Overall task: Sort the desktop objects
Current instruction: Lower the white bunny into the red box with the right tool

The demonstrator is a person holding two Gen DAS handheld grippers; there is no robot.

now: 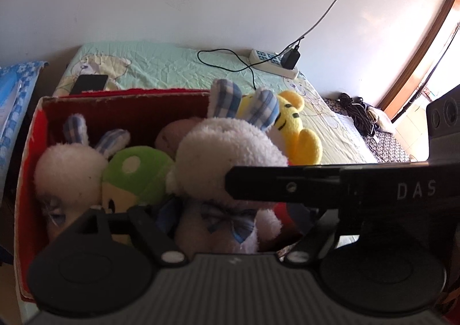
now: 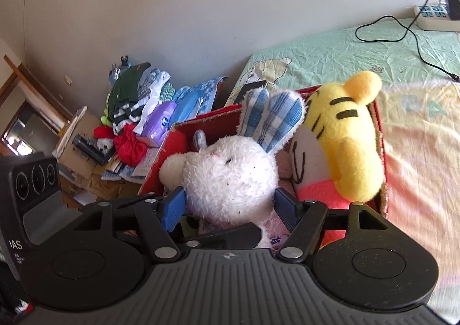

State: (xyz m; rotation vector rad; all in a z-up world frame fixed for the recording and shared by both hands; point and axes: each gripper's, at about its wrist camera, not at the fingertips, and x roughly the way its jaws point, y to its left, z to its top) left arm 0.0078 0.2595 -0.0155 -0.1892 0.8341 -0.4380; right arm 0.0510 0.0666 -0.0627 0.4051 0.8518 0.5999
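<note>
Progress: nearly complete. Red cardboard box (image 1: 31,152) on bed already packed with second rabbit (image 1: 69,169), green mushroom plush (image 1: 135,172), yellow tiger plush (image 2: 345,135). Right gripper (image 2: 230,207) jaws clamped on white rabbit plush (image 2: 230,178) above box; release pending. Left gripper (image 1: 201,227) jaw state undeterminable.

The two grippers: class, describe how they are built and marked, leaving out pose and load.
Each has a ribbed grey body flanked by black round discs, with black link arms on silver rivets. The right gripper has blue finger pads. The left gripper shows none, but white "DAS" lettering is visible.
</note>
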